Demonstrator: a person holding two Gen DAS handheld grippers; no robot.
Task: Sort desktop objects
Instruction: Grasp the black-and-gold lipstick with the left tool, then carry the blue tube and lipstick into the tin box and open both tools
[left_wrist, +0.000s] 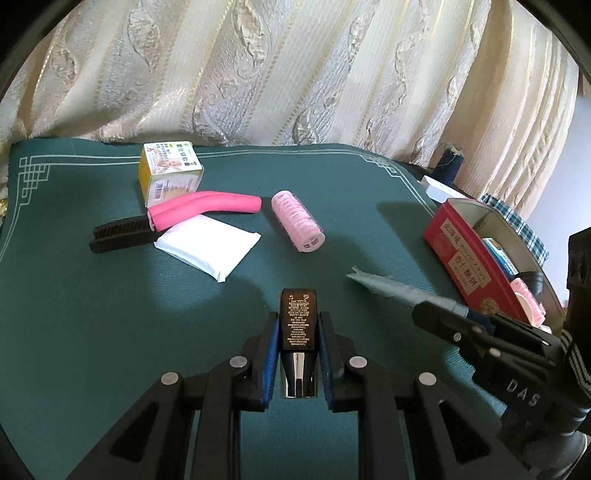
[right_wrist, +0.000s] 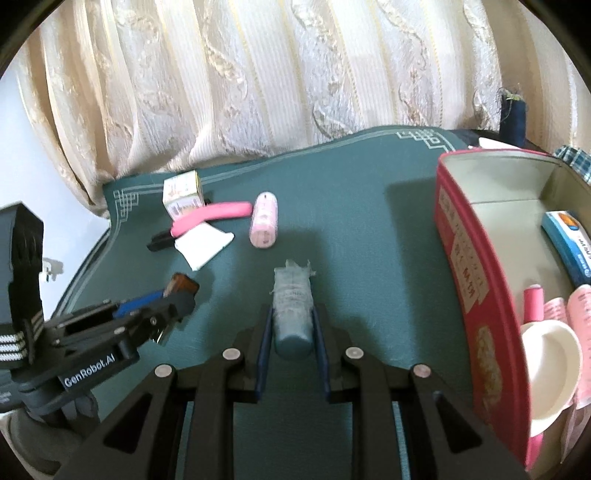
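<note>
The left hand-held gripper (left_wrist: 298, 334) is closed on a small dark bottle with gold print and a shiny metal cap (left_wrist: 297, 325); its blue pads press both sides, and the cap end points back toward the camera. The right hand-held gripper (right_wrist: 292, 325) is closed on a blue-grey soft tube with a torn, frayed end (right_wrist: 291, 306), held above the green mat with a pale line border (right_wrist: 369, 229) that covers the surface.

On the mat, well apart from both grippers, lie a pink ribbed hair roller (left_wrist: 297, 226), a bent pink foam stick (left_wrist: 205, 212), a white flat packet (left_wrist: 207, 244), a black comb (left_wrist: 118, 233) partly hidden under the stick and packet, and a small yellow and white carton (left_wrist: 170, 177).

At the right stands a red rectangular tin box with label text (right_wrist: 469, 280), open at the top. Inside it I can see a blue packet (right_wrist: 569, 247), a white round lid (right_wrist: 550, 365) and some pink things (they are cut off by the picture edge, so hard to name). A cream patterned curtain (left_wrist: 295, 74) hangs behind.
</note>
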